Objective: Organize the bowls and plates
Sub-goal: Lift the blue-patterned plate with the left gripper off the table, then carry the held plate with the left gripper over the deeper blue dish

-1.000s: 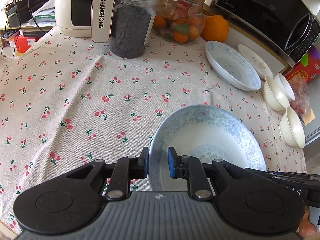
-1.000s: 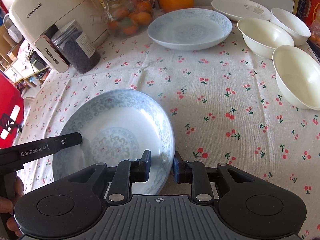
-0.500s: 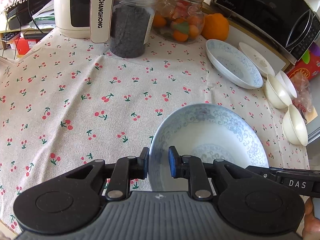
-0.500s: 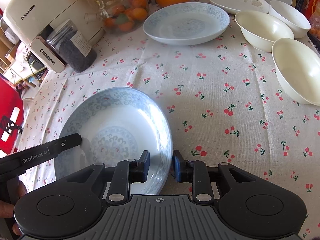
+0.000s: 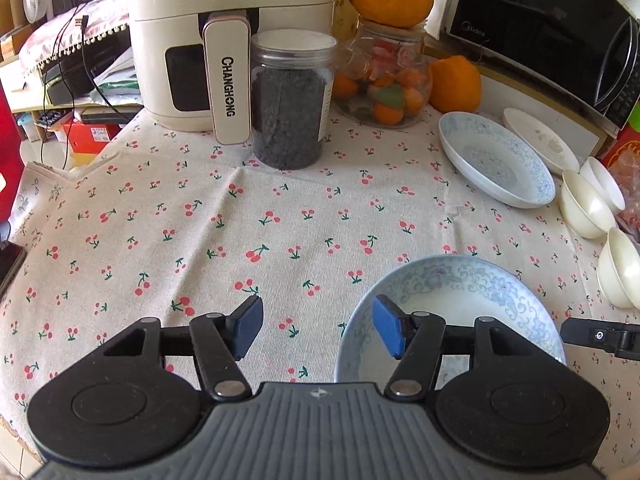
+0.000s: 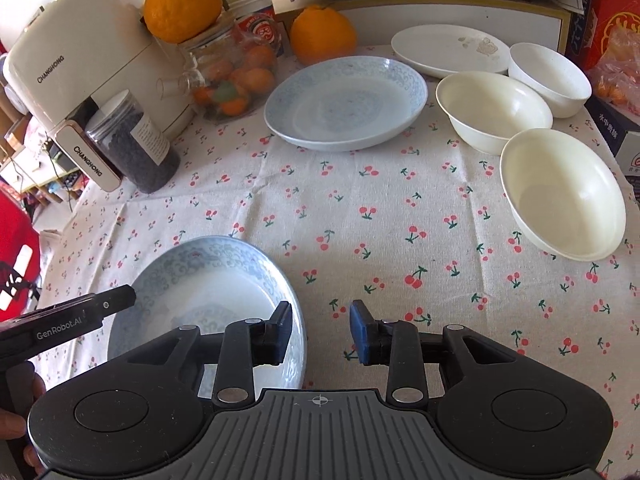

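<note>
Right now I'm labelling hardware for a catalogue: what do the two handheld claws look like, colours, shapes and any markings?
Both match. The left claw has a ribbed grey body, two round black housings, black linkage arms with silver pivot pins, and blue pads on its fingers. The right claw is built the same, with a small crosshair mark on the grey body. Seen from the right wrist, the left claw's black side reads "GenRobot.AI" in pale letters.

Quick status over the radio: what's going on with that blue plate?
Both grippers just opened, left and right. Near blue plate released on cloth. Nothing blocking.

The right gripper, its jaws just opened, straddled the rim of the blue-patterned plate lying on the tabletop to its left.
</note>
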`<state>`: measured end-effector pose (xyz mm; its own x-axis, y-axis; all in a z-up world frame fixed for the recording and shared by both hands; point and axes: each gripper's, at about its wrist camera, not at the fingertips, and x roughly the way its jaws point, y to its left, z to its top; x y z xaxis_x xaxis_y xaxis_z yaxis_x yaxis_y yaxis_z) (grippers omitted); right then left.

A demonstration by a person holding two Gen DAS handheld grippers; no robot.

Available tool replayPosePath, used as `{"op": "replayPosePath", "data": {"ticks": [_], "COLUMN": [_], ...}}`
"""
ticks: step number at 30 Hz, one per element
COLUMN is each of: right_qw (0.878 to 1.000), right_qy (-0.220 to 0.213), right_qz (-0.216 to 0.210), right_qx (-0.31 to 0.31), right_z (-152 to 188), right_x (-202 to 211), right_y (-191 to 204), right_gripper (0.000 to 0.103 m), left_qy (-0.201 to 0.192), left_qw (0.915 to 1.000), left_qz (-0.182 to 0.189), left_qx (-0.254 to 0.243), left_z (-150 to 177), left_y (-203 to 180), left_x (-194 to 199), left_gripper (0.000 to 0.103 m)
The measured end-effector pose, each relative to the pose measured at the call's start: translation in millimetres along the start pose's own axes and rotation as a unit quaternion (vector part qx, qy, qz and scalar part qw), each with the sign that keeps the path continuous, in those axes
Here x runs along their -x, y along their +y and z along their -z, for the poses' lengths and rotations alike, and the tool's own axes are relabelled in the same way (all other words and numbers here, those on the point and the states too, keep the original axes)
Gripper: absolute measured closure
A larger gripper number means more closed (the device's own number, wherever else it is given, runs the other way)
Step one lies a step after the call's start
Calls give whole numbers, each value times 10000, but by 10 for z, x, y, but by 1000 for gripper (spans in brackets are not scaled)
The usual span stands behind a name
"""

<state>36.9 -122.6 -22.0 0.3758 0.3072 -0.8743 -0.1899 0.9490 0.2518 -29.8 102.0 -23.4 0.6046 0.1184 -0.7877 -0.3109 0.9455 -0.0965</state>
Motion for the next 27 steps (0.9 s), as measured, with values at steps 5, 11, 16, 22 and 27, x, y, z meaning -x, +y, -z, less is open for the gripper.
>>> {"op": "replayPosePath", "data": {"ticks": [5,11,16,22,27], "right_qw": [9996,9974,9919,9773,9808], "right_qy": [-151,-294,-337,-189,-268], "right_qz": [4,-110,-387,-802,-473], "right_qx": [-241,-652,-1160,-1950,-1874], "right_z": [-101,-219,-367,-614,-829], "right_x": [68,94,48,-125,-263], "right_y": [-138,-281,-415,-593,-655], "right_gripper": [69,56,56,56,55], "left_qy": [-173,-202,-112,-55,91], "left_qw": [9998,9983,9937,9888,9876], "left_qz": [68,518,967,1278,1316], "left_qx": [-14,190,558,766,848], "left_z": [-92,-234,-472,-770,-915], "left_y": [-54,-115,-195,-427,-640], "left_x": [57,45,-70,-281,-551], "left_gripper": [27,26,25,30,35]}}
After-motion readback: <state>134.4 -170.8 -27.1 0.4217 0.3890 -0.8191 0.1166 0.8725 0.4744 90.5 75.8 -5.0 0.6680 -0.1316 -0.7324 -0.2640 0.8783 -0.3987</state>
